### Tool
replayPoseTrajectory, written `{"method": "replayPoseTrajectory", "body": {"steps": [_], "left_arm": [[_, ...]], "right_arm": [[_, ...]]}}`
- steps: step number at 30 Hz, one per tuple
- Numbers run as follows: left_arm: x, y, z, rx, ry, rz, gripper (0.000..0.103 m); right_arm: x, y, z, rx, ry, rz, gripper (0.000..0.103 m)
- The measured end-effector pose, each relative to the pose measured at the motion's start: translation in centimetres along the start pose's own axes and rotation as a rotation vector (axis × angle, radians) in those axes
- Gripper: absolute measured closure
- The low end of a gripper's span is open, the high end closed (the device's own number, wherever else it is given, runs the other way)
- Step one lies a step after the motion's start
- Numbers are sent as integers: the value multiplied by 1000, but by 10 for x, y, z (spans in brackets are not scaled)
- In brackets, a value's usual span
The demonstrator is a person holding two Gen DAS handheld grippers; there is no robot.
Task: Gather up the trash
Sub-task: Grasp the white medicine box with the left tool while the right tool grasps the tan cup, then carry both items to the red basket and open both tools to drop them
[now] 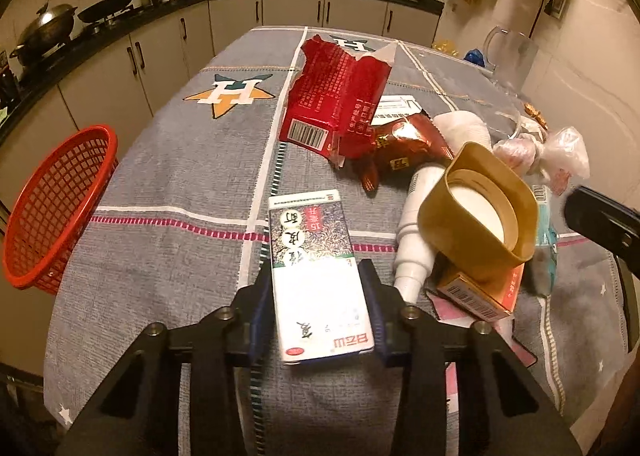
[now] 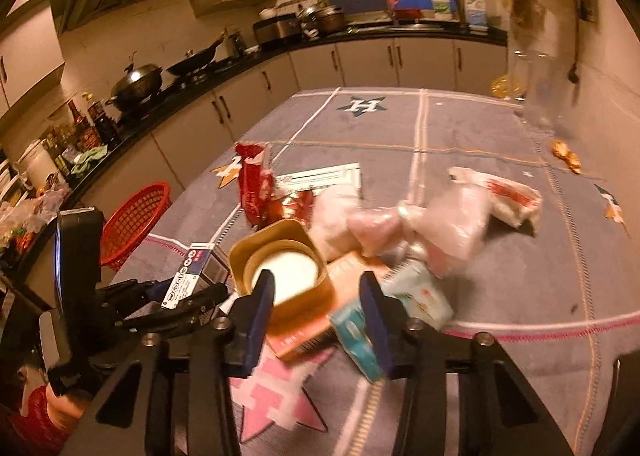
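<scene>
While the left gripper [image 1: 318, 296] reaches in from the bottom of its own view, its jaws pinch a long white carton [image 1: 316, 276] printed with dark leaf patterns and red characters, both blue pads touching the carton's sides. At the left edge of that view a red mesh basket [image 1: 56, 208] tilts off the side of the grey patchwork surface [image 1: 180, 184]. Right of centre lies the heap of trash: a torn red bag [image 1: 336, 104], a crumpled red wrapper [image 1: 404, 148], a white bottle [image 1: 412, 240] and a tan tub [image 1: 480, 212] lying on an orange box [image 1: 476, 292].

Seen from the right wrist view, the right gripper [image 2: 316, 296] hovers low over the same heap, jaws partly spread with the tan tub and orange box in the gap and a teal-and-white packet [image 2: 360, 336] against the right pad; blur leaves it unclear whether anything is pinched.
</scene>
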State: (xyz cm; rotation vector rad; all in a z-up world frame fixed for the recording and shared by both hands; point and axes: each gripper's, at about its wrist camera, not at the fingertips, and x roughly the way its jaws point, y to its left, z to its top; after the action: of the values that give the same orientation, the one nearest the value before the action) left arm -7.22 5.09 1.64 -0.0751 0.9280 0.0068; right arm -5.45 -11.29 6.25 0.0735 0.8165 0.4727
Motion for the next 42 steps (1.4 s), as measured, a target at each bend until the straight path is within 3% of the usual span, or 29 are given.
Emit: {"method": "replayPoseTrajectory", "body": {"steps": [7,12,29,35,42], "left_arm": [[1,2,0,16,-2,-9,70],[-2,5,1,12,-15,-15,70],[-40,21,14,-15,-123,9,70],[-60,59,25,-74,-178,68,70],[-81,129,29,-183,-228,173,70]], "right_arm": [[43,-4,13,12,94,-12,70],[52,-4,10,1,119,-31,89],[23,12,27,-3,16,4,92],[30,42,47,-38,17,61,92],[58,99,69,-96,47,156,92]]}}
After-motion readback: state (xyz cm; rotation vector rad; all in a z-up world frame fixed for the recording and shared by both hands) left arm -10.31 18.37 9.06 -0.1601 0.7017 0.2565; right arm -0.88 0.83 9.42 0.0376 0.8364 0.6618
